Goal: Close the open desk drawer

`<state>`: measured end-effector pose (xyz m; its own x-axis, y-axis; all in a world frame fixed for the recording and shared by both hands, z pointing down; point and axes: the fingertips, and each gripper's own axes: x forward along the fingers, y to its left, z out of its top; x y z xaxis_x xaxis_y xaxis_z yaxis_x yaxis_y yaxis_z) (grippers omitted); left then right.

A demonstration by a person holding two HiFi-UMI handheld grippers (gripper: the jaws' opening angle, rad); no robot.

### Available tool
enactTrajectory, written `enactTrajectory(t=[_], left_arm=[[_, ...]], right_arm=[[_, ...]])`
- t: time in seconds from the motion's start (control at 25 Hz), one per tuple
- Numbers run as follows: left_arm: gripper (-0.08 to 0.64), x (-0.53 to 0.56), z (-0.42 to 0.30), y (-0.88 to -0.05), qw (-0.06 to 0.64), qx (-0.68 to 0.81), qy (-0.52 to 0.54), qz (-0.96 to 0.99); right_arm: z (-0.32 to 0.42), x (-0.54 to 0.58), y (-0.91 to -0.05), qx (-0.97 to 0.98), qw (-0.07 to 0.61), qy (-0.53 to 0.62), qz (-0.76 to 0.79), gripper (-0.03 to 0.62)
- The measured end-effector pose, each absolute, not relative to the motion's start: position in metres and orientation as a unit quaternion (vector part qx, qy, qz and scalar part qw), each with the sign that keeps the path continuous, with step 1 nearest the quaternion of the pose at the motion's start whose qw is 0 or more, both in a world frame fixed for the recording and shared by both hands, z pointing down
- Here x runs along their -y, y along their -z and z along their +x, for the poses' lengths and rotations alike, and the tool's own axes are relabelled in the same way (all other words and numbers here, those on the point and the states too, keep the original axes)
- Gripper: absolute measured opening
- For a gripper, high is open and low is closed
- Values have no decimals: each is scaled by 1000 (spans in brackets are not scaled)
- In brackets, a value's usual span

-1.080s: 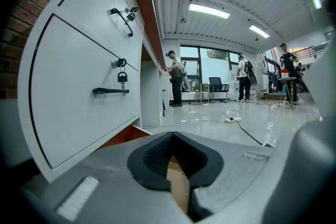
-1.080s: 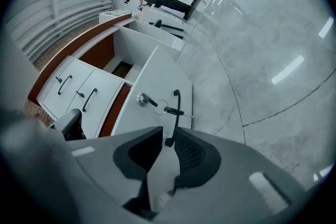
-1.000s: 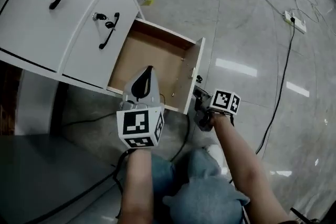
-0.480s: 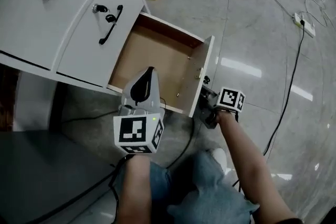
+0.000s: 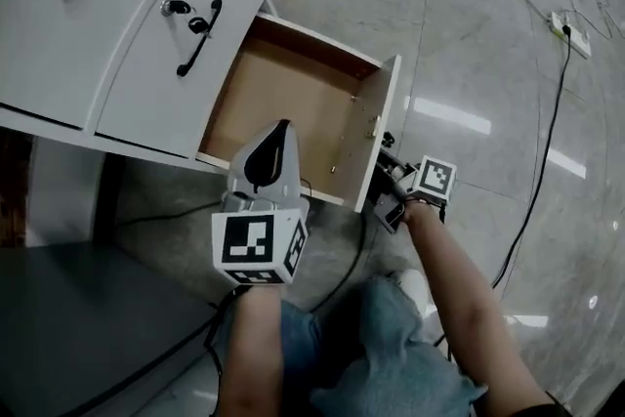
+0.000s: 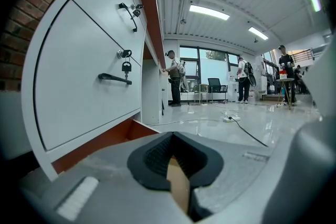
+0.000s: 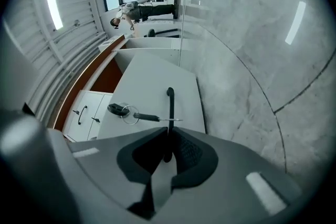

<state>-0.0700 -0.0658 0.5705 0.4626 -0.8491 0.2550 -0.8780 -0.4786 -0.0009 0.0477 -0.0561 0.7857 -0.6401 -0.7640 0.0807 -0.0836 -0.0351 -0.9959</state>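
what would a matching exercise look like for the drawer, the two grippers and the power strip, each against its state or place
1 drawer
2 right gripper
3 left gripper
4 power strip

a lying on the floor
b shut on the drawer handle
c pulled out, open
d shut, holding nothing

Pairs: 1-c, 2-b, 3-d, 4-a. The right gripper's jaws have just been closing, with the drawer handle between them.
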Motion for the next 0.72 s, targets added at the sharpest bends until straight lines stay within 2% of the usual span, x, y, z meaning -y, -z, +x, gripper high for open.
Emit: enactTrajectory(t=[0.72], left_arm=[[0, 65, -66, -533, 33, 506, -113, 854]], right_arm=[[45, 52, -751, -671, 188, 614, -370, 23]])
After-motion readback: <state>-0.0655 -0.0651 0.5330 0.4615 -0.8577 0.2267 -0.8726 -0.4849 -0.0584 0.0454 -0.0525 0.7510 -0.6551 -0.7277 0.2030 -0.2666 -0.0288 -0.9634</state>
